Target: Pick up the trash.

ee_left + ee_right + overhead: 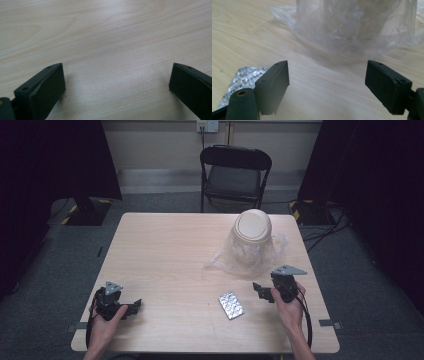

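Both claws released over the pale wood table point(165, 250), folding chair point(235, 172) behind.

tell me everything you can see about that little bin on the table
The bin is small and round, cream plastic by its look, with a domed swing lid that sits closed. It stands upright on the far right part of the table, wrapped in a clear crinkled plastic bag that spreads onto the wood. Neither tool touches it.
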Available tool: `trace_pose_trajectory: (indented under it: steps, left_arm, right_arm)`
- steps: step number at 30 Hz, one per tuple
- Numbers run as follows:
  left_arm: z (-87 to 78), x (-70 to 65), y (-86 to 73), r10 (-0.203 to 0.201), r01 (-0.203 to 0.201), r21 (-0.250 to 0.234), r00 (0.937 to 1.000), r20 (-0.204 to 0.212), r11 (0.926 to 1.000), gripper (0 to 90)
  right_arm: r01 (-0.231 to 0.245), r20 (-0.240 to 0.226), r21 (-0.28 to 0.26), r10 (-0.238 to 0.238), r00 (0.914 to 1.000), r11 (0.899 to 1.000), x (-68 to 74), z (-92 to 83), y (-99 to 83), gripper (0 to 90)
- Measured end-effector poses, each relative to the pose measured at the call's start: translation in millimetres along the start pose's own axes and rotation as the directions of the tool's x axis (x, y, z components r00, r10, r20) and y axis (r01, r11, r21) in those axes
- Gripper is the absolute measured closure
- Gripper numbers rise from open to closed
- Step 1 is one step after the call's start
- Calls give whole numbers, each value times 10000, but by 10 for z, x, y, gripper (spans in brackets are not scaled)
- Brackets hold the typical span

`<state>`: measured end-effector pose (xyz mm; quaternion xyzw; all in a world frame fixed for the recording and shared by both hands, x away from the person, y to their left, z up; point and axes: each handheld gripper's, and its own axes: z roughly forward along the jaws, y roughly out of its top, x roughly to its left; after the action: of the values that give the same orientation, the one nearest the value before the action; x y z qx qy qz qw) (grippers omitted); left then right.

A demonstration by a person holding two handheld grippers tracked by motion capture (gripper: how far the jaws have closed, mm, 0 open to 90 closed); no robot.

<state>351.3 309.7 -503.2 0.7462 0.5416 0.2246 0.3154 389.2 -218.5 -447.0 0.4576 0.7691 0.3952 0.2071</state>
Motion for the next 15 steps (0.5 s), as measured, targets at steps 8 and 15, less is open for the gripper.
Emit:
trace_pose_trajectory:
  steps: [8, 15]
  left_arm:
    - [0, 0, 0, -1, 1, -1, 10000, 0, 10000, 0]
    - [1, 0, 0, -7, 7, -9, 10000, 3, 10000, 0]
  right_arm:
    - [329, -600, -275, -345, 9976, 9991, 126, 42, 267, 225]
    - [800, -653, -605, -839, 9943, 9950, 206, 95, 547, 220]
